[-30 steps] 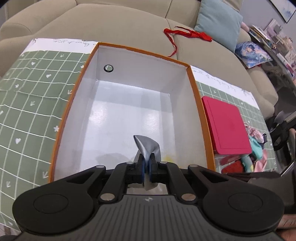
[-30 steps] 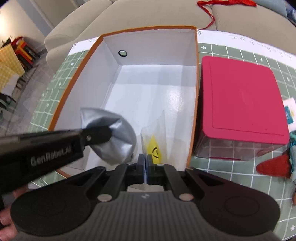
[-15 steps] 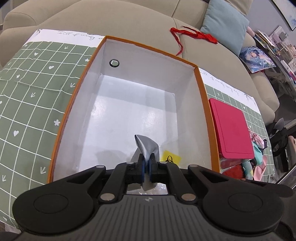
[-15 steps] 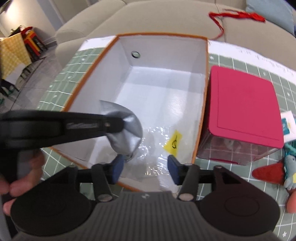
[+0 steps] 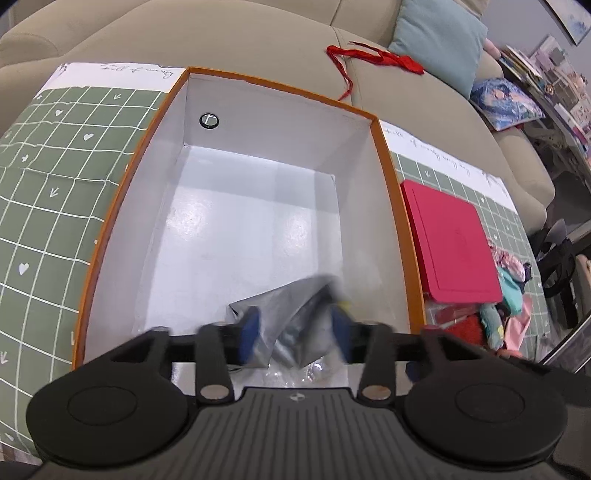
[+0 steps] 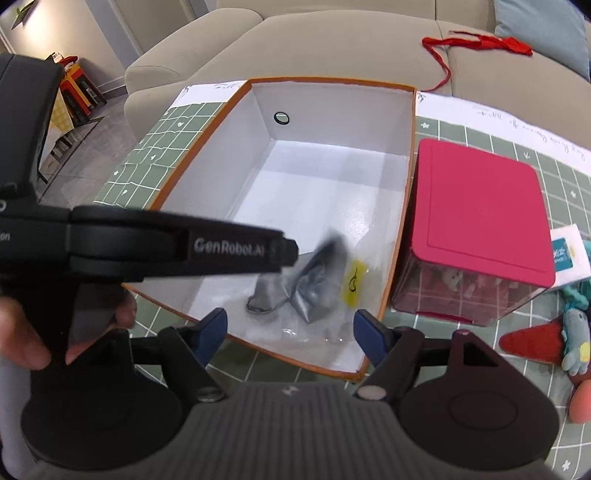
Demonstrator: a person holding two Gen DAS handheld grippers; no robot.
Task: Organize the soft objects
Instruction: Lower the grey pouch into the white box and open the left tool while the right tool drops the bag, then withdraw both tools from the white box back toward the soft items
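Both tools (image 5: 295, 332) (image 6: 290, 328) downward-tilted over box (image 6: 402, 206)

Beige sofa (image 5: 258, 40) fills the top of both views, seat cushions split by seams. Light blue throw pillow (image 5: 439, 35) at upper right, a printed cushion (image 5: 506, 103) just beside it lower right. Red ribbon (image 5: 373, 59) lies on the sofa seat. Worktop (image 5: 55, 177) under a green grid cloth with white hearts and arrows. Right wrist view, upper left: pale wall (image 6: 74, 26), grey tiled floor (image 6: 74, 158), a yellow checked cloth (image 6: 61, 114). Cluttered shelves, blurry, at far right of left wrist view.
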